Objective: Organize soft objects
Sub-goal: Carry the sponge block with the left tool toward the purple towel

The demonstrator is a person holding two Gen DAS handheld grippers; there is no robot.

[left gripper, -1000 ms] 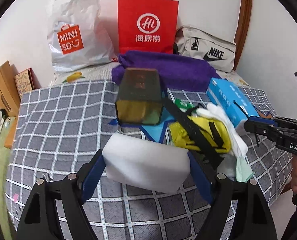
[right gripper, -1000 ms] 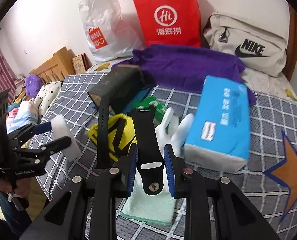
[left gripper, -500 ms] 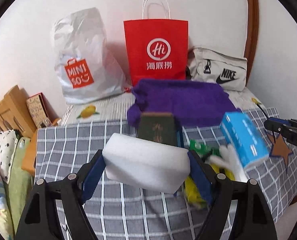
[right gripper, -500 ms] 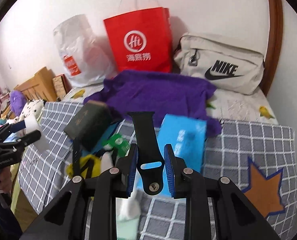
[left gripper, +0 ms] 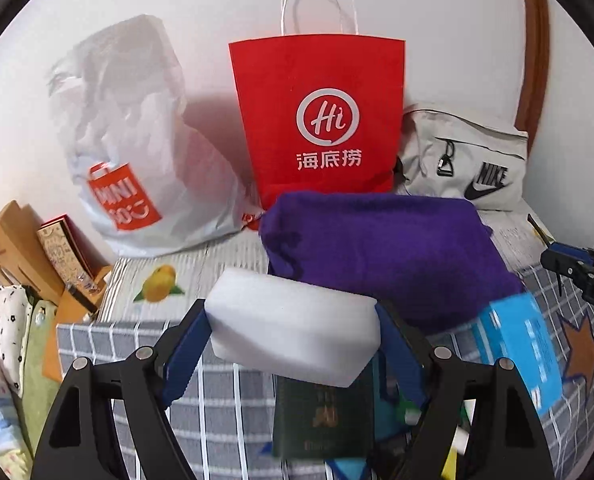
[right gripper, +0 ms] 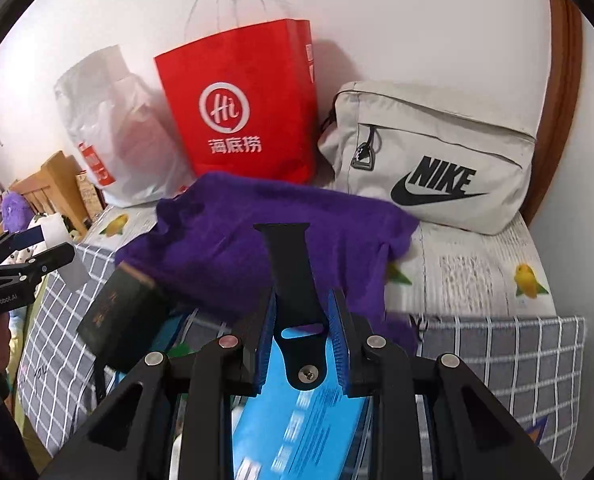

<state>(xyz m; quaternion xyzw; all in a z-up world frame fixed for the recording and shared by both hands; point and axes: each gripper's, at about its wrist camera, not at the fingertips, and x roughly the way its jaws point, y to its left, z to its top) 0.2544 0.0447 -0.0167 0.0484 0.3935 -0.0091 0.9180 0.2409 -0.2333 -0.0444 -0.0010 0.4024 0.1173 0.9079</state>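
Note:
My left gripper [left gripper: 293, 340] is shut on a white foam sponge [left gripper: 293, 326], held in the air above the checked bedspread [left gripper: 137, 360]. It also shows at the left of the right wrist view [right gripper: 29, 256]. My right gripper [right gripper: 303, 320] is shut on a black rubber watch strap [right gripper: 293, 276] that sticks up between the pads. A purple towel [left gripper: 381, 252] lies ahead of both. A red paper bag [left gripper: 321, 120] stands open at the wall behind it.
A white Miniso plastic bag [left gripper: 137, 152] leans left of the red bag, a grey Nike pouch [right gripper: 429, 156] right. A blue tissue pack [left gripper: 521, 356] and a dark green box [left gripper: 325, 416] lie on the bedspread. A wooden headboard [left gripper: 1, 248] is at the left.
Both grippers have risen and moved toward the wall with their loads. The bags and purple towel are now nearer and larger. The yellow item and white gloves have dropped out of view.

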